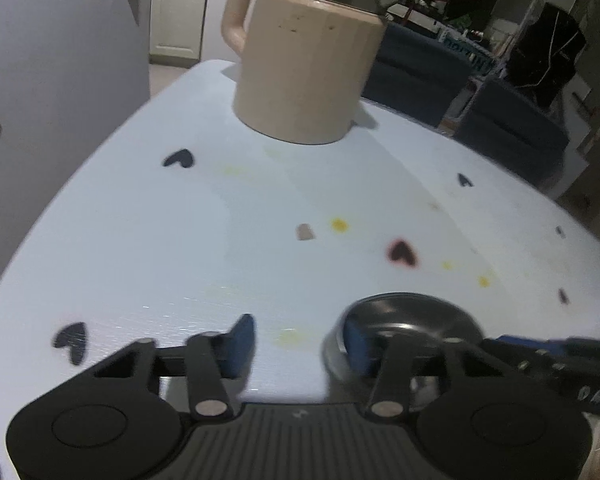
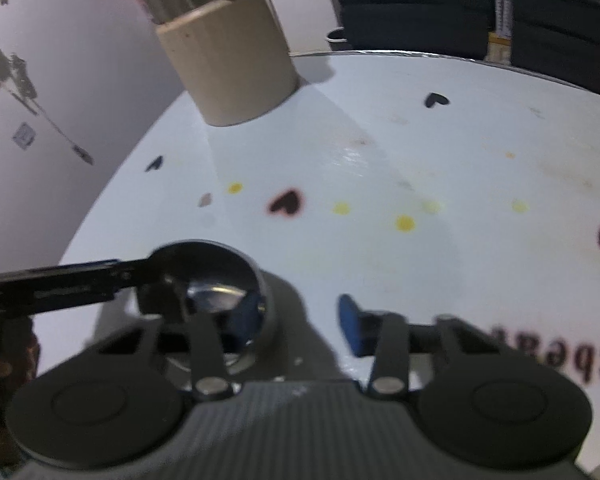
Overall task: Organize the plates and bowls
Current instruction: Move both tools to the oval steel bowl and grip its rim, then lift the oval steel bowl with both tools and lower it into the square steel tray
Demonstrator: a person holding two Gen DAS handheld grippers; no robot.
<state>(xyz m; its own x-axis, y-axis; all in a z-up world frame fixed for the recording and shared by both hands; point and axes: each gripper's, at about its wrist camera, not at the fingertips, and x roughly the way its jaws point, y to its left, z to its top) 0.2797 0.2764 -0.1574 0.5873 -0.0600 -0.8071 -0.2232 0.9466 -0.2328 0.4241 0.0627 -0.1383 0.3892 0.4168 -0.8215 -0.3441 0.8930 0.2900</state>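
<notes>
A small shiny steel bowl (image 1: 412,320) sits on the white table (image 1: 180,240) close in front of both grippers; it also shows in the right wrist view (image 2: 220,280). My left gripper (image 1: 300,340) is open, its right finger (image 1: 358,344) at the bowl's rim and its left finger on the bare table. My right gripper (image 2: 296,320) is open, its left finger (image 2: 246,316) inside the bowl and its right finger (image 2: 350,324) outside. The other gripper reaches in from the side in each view.
A beige jug-like holder (image 1: 304,76) with a steel vessel inside stands at the table's far side, also in the right wrist view (image 2: 228,64). The tablecloth has heart and dot prints. Dark blue chairs (image 1: 512,128) stand beyond the far edge. A wall is at left.
</notes>
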